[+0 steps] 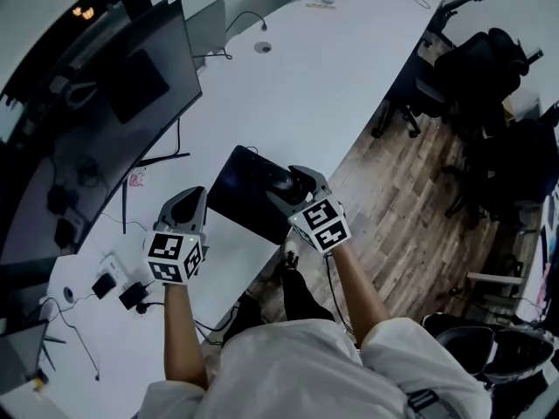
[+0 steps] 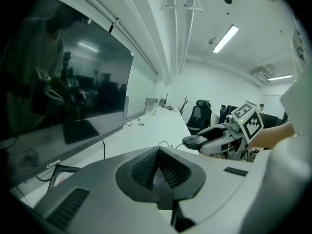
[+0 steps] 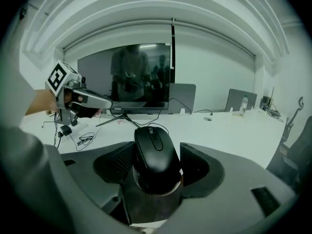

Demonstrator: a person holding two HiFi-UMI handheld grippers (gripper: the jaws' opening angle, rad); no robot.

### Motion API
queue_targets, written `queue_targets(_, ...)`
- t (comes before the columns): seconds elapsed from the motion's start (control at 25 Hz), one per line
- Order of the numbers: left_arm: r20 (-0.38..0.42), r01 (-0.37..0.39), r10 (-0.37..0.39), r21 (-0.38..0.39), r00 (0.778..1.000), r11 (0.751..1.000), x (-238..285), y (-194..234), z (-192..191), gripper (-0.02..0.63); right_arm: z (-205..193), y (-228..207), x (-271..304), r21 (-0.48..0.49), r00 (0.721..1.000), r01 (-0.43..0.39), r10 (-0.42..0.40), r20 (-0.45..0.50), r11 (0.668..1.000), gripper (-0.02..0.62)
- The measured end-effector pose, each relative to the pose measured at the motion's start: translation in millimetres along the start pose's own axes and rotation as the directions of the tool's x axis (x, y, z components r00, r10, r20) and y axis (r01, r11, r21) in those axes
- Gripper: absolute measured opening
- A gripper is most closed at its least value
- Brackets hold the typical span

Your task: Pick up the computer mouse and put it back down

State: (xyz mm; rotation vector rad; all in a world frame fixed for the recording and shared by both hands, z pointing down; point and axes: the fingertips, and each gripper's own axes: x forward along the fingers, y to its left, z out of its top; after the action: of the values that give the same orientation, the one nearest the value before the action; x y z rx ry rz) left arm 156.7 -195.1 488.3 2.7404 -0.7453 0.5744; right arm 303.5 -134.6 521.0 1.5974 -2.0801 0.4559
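A long white counter [image 1: 323, 68] is seen running from 7 o'clock to 1 o'clock in the head view. It is bordered by a wood-plank floor [image 1: 410, 225], and dark office chairs [image 1: 485, 68] are set at 2 o'clock. A wide curved monitor [image 1: 87, 129], switched off, stands on the counter at 9 o'clock. Plugs and cables [image 1: 118, 286] are scattered at 8 o'clock. A dark mouse pad [image 1: 240, 190] lies at the near edge of the counter, close to the centre.

The left gripper [image 1: 188, 203] is held just beside the pad at its 8 o'clock side. Its jaws are pressed together with nothing between them.

The right gripper [image 1: 288, 186] is held over the pad's 3 o'clock end. Its jaws are clamped on the flanks of the black mouse [image 3: 155, 152], which is carried clear of the counter, its cord trailing down behind it.

The putting-down step is judged to be in hand. Next, the mouse should be lowered level until its base is seated on the pad. Only then should the jaws be spread and the gripper drawn straight back, so that the mouse is not dragged.
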Motion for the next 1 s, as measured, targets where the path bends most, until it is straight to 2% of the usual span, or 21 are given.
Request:
queue_targets(0.24,-0.049,-0.037,0.036,-0.035,0.998,0.999,26,5,-22,0.017,-42,-19,39,0.04,0.997,-0.01,0.013,-0.072,0.999,0.299)
queue_targets(0.64,-0.111,-0.081,0.071,-0.081,0.991,0.993,56,1,-47,0.017,-101,-38,75,0.029,0.976,-0.008,0.014,-0.217,1.0,0.303)
queue_targets(0.8,-0.121,-0.083,0.073,-0.081,0.99,0.993,60,-5,-52,0.017,-116,-37,80,0.07,0.971,-0.014,0.03,-0.239,0.997,0.304)
queue_targets(1.0,-0.125,-0.079,0.069,-0.082,0.99,0.993,58,-12,-54,0.017,-117,-45,74,0.093,0.973,0.018,0.003,-0.23,0.996,0.287)
